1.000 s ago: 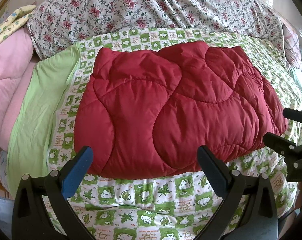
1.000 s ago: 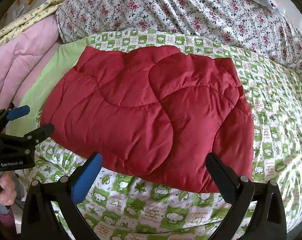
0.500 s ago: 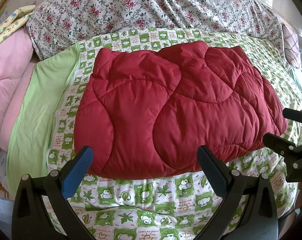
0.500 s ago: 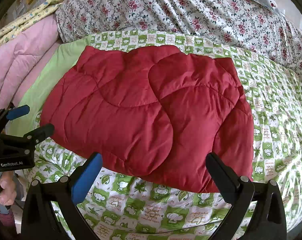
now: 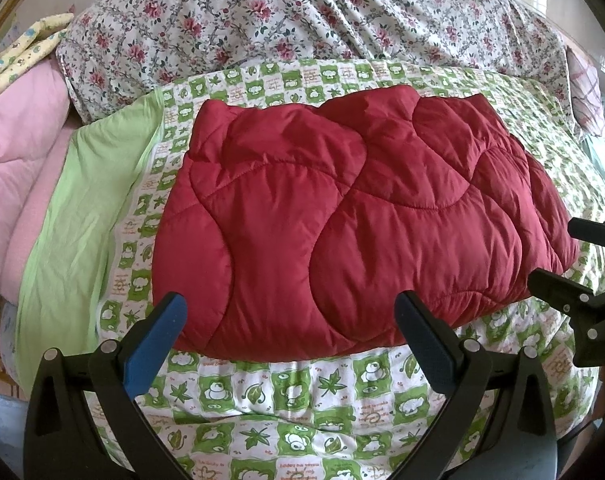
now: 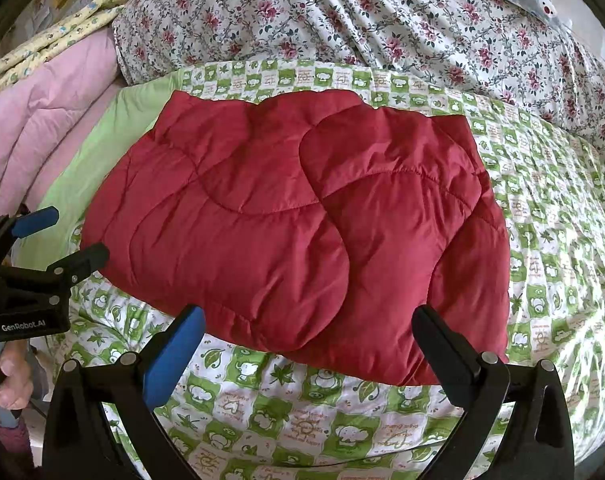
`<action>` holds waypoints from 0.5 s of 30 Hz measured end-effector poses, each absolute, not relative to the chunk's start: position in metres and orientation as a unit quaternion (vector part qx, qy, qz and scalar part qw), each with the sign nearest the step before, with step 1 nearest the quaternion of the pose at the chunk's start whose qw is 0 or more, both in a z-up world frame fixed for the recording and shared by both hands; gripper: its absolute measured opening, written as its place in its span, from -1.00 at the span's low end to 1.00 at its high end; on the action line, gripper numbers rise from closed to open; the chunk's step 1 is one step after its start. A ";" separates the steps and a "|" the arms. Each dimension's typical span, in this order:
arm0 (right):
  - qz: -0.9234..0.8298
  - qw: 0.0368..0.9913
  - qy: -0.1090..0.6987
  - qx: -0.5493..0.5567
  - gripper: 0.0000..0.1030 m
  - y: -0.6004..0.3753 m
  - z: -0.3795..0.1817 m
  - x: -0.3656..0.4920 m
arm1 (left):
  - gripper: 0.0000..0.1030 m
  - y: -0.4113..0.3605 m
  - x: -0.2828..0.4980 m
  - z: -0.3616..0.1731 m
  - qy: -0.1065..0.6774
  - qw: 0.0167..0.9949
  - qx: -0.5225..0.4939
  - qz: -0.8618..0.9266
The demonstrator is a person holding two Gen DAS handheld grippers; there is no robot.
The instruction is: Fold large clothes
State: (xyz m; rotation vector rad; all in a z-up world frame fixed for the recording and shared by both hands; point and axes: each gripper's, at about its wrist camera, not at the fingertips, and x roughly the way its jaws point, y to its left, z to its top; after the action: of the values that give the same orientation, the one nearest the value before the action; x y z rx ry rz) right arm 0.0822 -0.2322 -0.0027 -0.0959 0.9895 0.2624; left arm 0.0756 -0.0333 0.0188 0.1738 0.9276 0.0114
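Note:
A red quilted padded garment [image 5: 342, 220] lies folded into a thick rectangle on the green-and-white patterned bedsheet [image 5: 286, 392]. It also shows in the right wrist view [image 6: 302, 220]. My left gripper [image 5: 290, 320] is open and empty, held just in front of the garment's near edge. My right gripper [image 6: 306, 332] is open and empty, also in front of the near edge. Each gripper shows in the other's view, the right one [image 5: 562, 260] beside the garment's right end and the left one [image 6: 54, 236] beside its left end.
A floral quilt [image 5: 302, 20] is heaped behind the garment. Pink bedding [image 5: 14, 152] is stacked at the left, with a plain green cloth [image 5: 82, 208] beside it. A hand [image 6: 10, 376] holds the left gripper's handle.

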 end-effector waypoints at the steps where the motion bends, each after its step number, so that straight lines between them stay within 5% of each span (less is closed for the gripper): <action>1: 0.126 0.871 0.473 -0.045 1.00 -0.232 -0.003 0.082 | 1.00 -0.033 0.076 0.019 0.446 0.891 0.084 0.006; 15: 0.125 0.871 0.473 -0.046 1.00 -0.233 -0.002 0.082 | 1.00 -0.034 0.076 0.019 0.446 0.891 0.084 0.004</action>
State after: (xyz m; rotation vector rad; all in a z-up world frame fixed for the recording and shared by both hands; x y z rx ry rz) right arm 0.0821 -0.2332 -0.0024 -0.0971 0.9898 0.2617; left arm 0.0758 -0.0338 0.0195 0.1736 0.9266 0.0087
